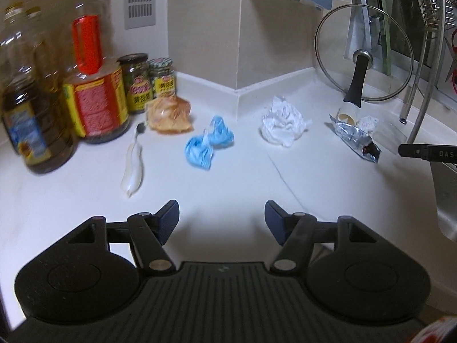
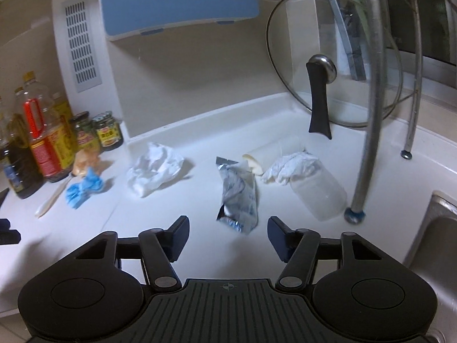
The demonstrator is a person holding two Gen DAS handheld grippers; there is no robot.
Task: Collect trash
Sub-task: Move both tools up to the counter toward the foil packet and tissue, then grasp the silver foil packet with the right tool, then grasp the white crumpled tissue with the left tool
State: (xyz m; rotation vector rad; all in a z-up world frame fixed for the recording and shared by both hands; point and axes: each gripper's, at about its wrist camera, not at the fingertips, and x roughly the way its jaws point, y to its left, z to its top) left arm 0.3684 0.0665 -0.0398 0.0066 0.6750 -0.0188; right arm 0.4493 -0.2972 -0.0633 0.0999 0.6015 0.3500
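Clearly the collecting has barely begun, judging by how much litter lies on the counter (image 1: 228, 177).

From the left wrist view, the left claw (image 1: 222, 218) stands open and empty above bare counter, with nothing between its pads. Ahead of it, untouched, lie a white plastic spoon (image 1: 132, 168), an orange wrapper (image 1: 169, 114) just in front of the jars (image 1: 148, 81), a crumpled blue mask (image 1: 208, 145), a wad of white paper (image 1: 281, 125) and a silver foil packet (image 1: 354, 138). Oil bottles (image 1: 37, 120) stand at the left, and a glass pot lid (image 1: 364, 60) leans on the wall at the right. No bin or bag shows in this view.

From the right wrist view, the right claw (image 2: 228, 234) is also open and holds nothing; the silver foil packet (image 2: 238, 197) lies just ahead, near the gap between its pads but not inside it. Beyond it rest a crumpled tissue (image 2: 291, 165) touching a clear plastic cup (image 2: 320, 197) that lies on its side, with a pale paper tube (image 2: 257, 160) close behind. The white paper (image 2: 155, 168) and blue mask (image 2: 82, 188) sit farther left.

At least 7 pieces remain to be picked up, and none appears collected. The foil packet looks like the likeliest first pick for the right claw.
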